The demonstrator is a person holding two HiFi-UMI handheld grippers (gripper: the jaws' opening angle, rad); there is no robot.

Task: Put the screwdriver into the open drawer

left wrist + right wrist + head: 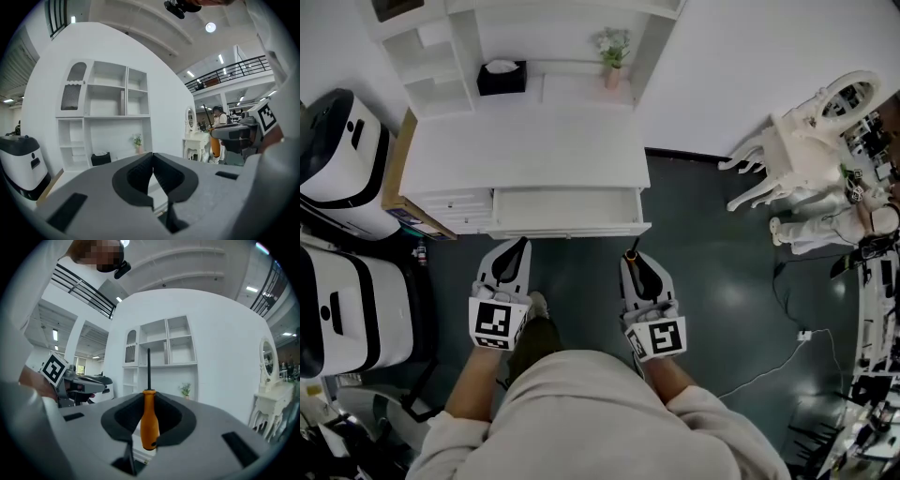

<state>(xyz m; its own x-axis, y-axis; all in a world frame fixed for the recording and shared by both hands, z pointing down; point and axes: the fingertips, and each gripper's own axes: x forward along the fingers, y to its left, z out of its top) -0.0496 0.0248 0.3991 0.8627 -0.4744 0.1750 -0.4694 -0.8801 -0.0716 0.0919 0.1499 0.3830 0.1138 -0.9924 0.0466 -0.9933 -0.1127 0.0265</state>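
Far out at 9 o'clock from the person stand two big white machines with black bands (pixel 337 187). The edge of the head view cuts them off, so I can't tell what they are.

The grey plastic left gripper (pixel 517 247) (pixel 153 168) points at 12 o'clock toward the white wooden desk (pixel 525 150). Its two dark jaws are pressed together at the tips, with nothing between them. From above, its marker cube hides the hand behind it.

The wide white drawer (pixel 567 225) is pulled out from the front of the desk, at 12 o'clock between the two tools. It looks pale inside. The back of it sits under the desk top, so I can't see all of it. Up on the shelf are a black tissue box (pixel 502 78) and a small green plant in a pink pot (pixel 613 54).

The grey right gripper (pixel 634 261) (pixel 149 401) is squeezing the orange-handled screwdriver (pixel 631 254) (pixel 149 423). Its thin black metal rod sticks straight up at 12 o'clock in the right gripper view. From above only a tiny orange bit shows, just short of the drawer's front edge, not in it.

At 2 o'clock is a curly white dressing table with an oval mirror (pixel 806 141). A thin white cord (pixel 773 366) lies on the dark floor.
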